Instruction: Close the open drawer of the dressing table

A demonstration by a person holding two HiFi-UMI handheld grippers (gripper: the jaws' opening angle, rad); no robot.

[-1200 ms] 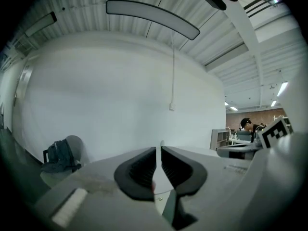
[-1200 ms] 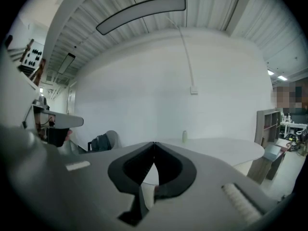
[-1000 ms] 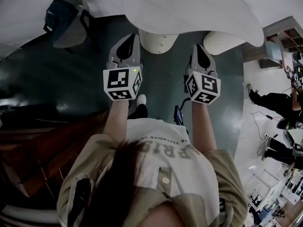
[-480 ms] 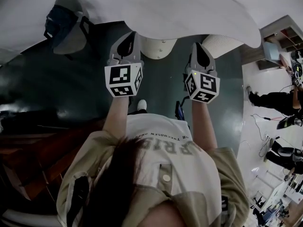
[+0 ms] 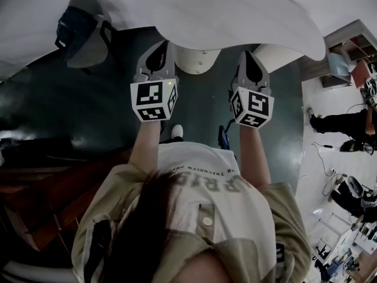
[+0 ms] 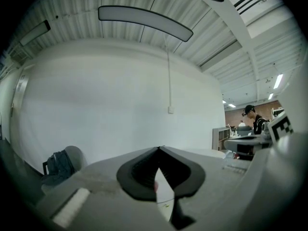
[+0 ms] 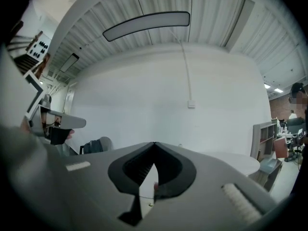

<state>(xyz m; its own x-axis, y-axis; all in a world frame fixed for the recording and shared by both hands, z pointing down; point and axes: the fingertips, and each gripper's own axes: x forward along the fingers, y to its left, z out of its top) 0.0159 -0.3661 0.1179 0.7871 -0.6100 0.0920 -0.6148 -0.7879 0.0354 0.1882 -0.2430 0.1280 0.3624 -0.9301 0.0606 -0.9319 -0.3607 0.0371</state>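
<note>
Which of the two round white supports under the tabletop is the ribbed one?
The ribbed support just beyond the right gripper; the smooth support stands left of it.

The white oval table (image 5: 235,16) sits on a round white pedestal (image 5: 197,56). Left of the table, a grey chair (image 5: 88,43) carries a dark backpack (image 5: 70,19). A ribbed white cylinder (image 5: 277,52) stands right of the pedestal. The left tongs (image 5: 159,47) and right tongs (image 5: 248,58) are side by side at the table's near edge.
</note>
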